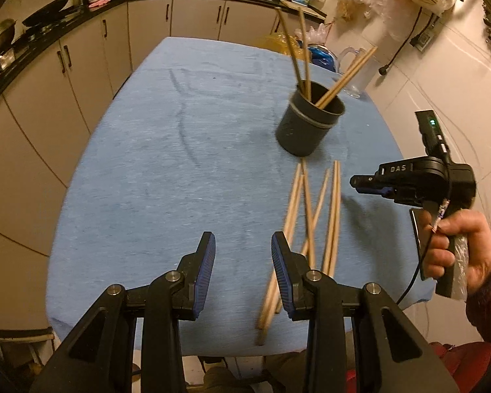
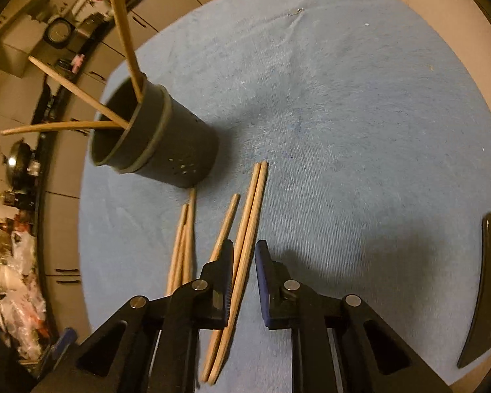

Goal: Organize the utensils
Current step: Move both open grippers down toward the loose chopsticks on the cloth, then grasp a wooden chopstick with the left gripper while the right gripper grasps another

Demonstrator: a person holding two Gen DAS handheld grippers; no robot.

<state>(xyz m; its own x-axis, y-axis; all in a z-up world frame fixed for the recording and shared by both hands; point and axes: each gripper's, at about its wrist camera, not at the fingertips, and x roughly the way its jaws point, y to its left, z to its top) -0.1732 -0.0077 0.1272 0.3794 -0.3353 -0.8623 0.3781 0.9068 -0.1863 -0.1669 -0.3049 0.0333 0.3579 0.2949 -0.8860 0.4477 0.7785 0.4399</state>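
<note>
The right claw (image 2: 244, 281) hangs low over the worktop (image 2: 360, 124) with its jaws parted, and the rightmost pair of chopsticks (image 2: 252, 209) runs up through the gap; whether the pads touch the wood cannot be told, and nothing is clamped yet. These sticks look like bare pale wood or bamboo, round, thin and tapering, so they should be very light and stiff, apt to roll on a hard surface, though the blue cloth, a napped, towel-like weave, likely holds them still. The ribbed blue pads (image 2: 262, 278) should bite well on such dry wood; a hold near the middle of the pair, across both sticks at once, seems best to keep them from pivoting or splaying. The left claw (image 1: 244, 255) is open too and holds nothing, hovering at the near edge with the loose chopsticks (image 1: 311, 209) just to its right, five or six of them lying crossed and fanned. Just beyond their tips stands the holder (image 1: 306, 121), a dark cylindrical cup, matte like plastic, with a raised band below the rim and small drain holes in its wall. Four chopsticks already lean inside it, splayed against the rim. Farther back a clear glass jug (image 1: 355, 72) sits near the worktop's far corner.
</note>
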